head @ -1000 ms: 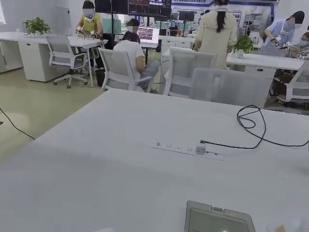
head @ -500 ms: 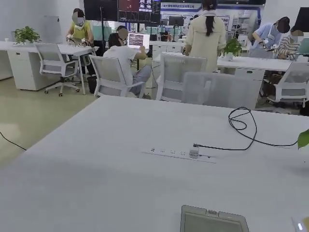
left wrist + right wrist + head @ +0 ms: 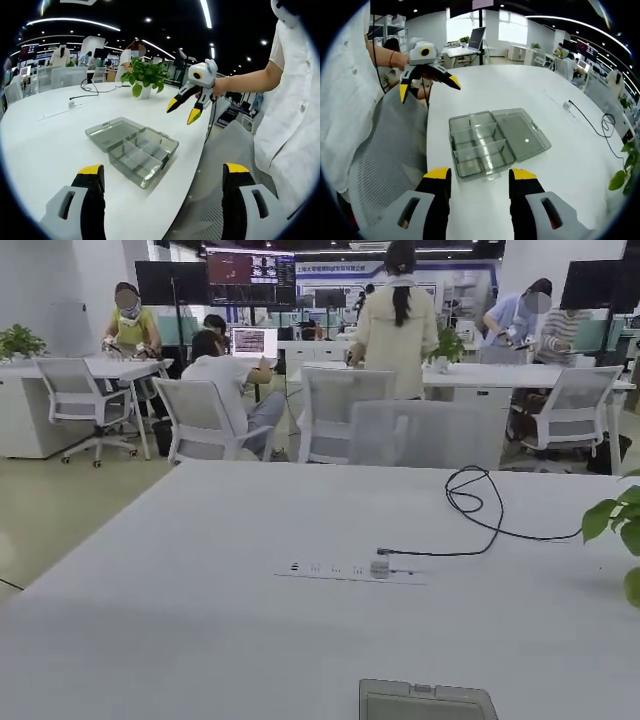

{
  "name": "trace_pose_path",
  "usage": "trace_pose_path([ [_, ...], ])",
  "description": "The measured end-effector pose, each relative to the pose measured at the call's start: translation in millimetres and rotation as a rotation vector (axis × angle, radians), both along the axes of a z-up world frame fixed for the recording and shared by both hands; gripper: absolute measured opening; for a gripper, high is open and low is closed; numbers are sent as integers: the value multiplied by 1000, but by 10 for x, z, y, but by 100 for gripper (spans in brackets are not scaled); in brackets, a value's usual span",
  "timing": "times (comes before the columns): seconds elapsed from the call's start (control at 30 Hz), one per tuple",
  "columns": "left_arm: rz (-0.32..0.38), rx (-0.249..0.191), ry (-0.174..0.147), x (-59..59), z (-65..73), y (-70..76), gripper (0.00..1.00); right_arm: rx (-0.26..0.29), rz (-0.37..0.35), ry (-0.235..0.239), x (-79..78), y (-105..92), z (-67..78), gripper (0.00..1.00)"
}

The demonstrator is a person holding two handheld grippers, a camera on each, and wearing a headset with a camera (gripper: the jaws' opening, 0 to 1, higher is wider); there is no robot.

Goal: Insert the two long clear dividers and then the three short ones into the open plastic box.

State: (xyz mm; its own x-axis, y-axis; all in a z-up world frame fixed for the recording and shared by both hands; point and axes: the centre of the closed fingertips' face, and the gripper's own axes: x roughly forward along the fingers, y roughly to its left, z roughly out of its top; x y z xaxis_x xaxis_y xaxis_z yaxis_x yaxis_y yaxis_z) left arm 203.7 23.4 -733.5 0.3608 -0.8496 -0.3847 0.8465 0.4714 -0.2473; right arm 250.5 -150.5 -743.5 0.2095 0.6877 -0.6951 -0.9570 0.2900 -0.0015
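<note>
Head camera has tilted up, nothing moved; box [image 3: 477,145] looks partitioned (finished?); left gripper [image 3: 163,170], right gripper [image 3: 480,174] spread, empty.

Clear grey rectangular plastic box [image 3: 492,161] lies open near the white bench [image 3: 520,85] edge, hinged lid [image 3: 521,132] flat alongside, clear dividers [image 3: 472,143] partitioning it.

Bare table [image 3: 485,85] is lying open all around the box [image 3: 480,142]. A plant [image 3: 142,77] and cable [image 3: 440,553] are crowding the right edge.
</note>
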Motion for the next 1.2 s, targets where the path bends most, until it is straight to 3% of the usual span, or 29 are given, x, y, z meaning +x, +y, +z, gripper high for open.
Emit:
trace_pose_path([
  [0.23, -2, 14, 0, 0, -37, 6, 100, 89, -107, 28, -177, -127, -55, 60],
  [0.33, -7, 30, -4, -8, -78, 9, 100, 130, -140, 20, -229, -161, -44, 65],
  [0.5, -1, 32, 5, -18, -126, 2, 100, 153, -183, 37, -329, -227, -124, 75],
  [0.7, -2, 40, 13, -32, -178, 6, 100, 146, -196, 61, -425, -303, -250, 79],
  [1.2, -14, 54, 30, -93, -255, 2, 100, 133, -205, 78, -452, -357, -287, 80],
])
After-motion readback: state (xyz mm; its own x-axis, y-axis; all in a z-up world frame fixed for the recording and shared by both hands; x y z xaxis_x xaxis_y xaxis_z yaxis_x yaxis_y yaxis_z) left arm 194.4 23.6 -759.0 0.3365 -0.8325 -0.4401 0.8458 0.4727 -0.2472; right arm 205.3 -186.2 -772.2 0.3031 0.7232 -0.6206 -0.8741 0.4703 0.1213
